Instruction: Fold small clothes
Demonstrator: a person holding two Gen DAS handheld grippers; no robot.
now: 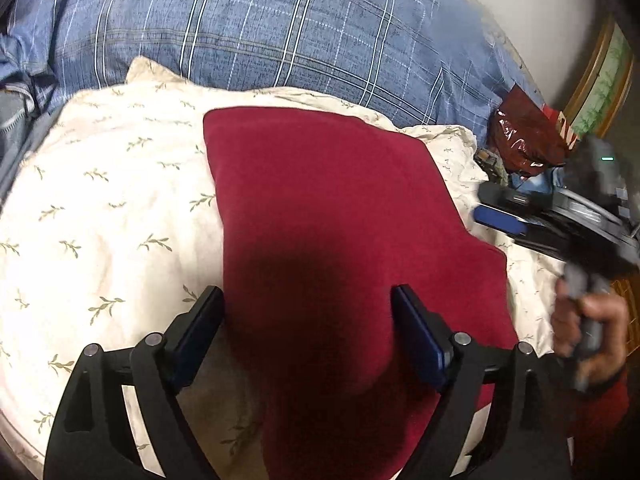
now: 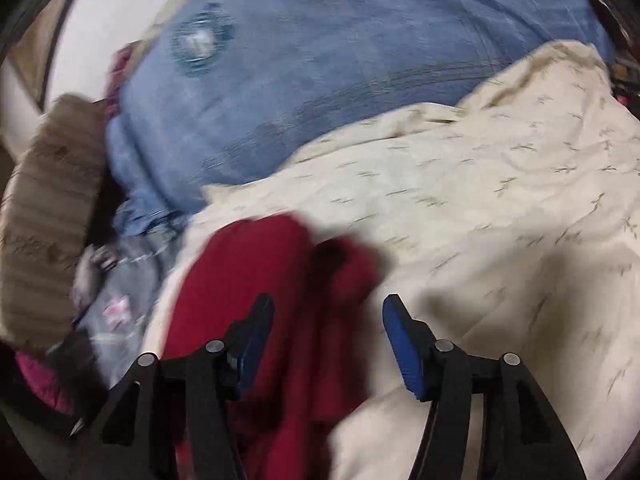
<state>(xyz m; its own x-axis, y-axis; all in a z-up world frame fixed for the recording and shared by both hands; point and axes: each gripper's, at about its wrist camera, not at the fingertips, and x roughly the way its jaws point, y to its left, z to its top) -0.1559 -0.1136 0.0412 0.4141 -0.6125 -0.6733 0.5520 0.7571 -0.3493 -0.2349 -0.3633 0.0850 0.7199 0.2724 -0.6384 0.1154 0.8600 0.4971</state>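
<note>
A dark red garment (image 1: 332, 216) lies flat on a cream sheet with a leaf print (image 1: 112, 184). My left gripper (image 1: 308, 300) is open, its jaws spread wide just above the near part of the garment, holding nothing. My right gripper (image 2: 328, 312) is open and empty; the view is blurred by motion. It hovers over a bunched end of the red garment (image 2: 256, 280) on the cream sheet (image 2: 500, 200). In the left wrist view the right gripper (image 1: 500, 220) shows at the right edge, held by a hand, beside the garment's right side.
A blue plaid bedcover (image 1: 280, 28) lies behind the sheet. A dark red shiny bag (image 1: 528, 140) sits at the far right. In the right wrist view a tan knitted item (image 2: 48, 220) and a grey flowered cloth (image 2: 116, 304) lie at the left.
</note>
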